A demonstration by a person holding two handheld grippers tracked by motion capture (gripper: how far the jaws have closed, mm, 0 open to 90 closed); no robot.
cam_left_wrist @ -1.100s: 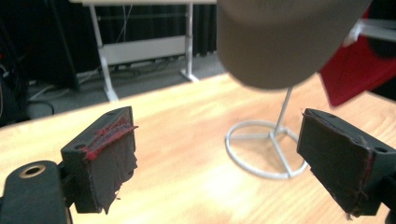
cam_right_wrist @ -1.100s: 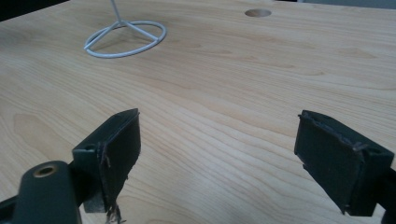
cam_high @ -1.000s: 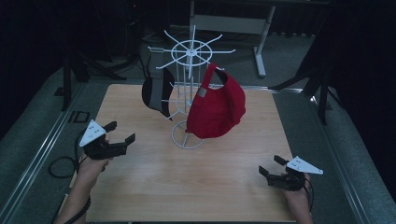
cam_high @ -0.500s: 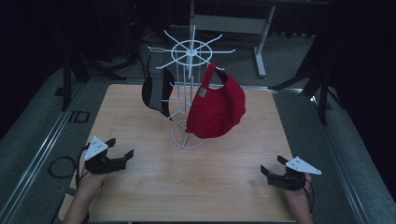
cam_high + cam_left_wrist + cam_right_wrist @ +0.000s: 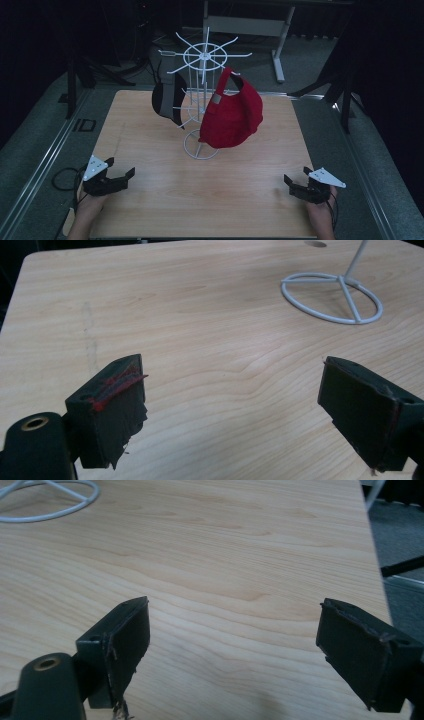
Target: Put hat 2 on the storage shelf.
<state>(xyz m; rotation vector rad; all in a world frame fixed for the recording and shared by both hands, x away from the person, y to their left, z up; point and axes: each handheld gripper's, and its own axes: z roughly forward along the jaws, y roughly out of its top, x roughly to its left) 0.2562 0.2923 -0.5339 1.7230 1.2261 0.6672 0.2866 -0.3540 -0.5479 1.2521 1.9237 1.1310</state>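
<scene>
Wood table (image 5: 150, 210) fills the middle of the frame. White wire rack (image 5: 202, 100) stands upper centre, its ring base on the tabletop. Red cap (image 5: 232, 117) hangs on the rack's right side, black cap (image 5: 167, 100) on its left. Left gripper (image 5: 125, 176) sits lower left, jaws wide apart, nothing between them. Right gripper (image 5: 295, 179) sits lower right, jaws spread, also empty. Both well apart from the rack.
</scene>
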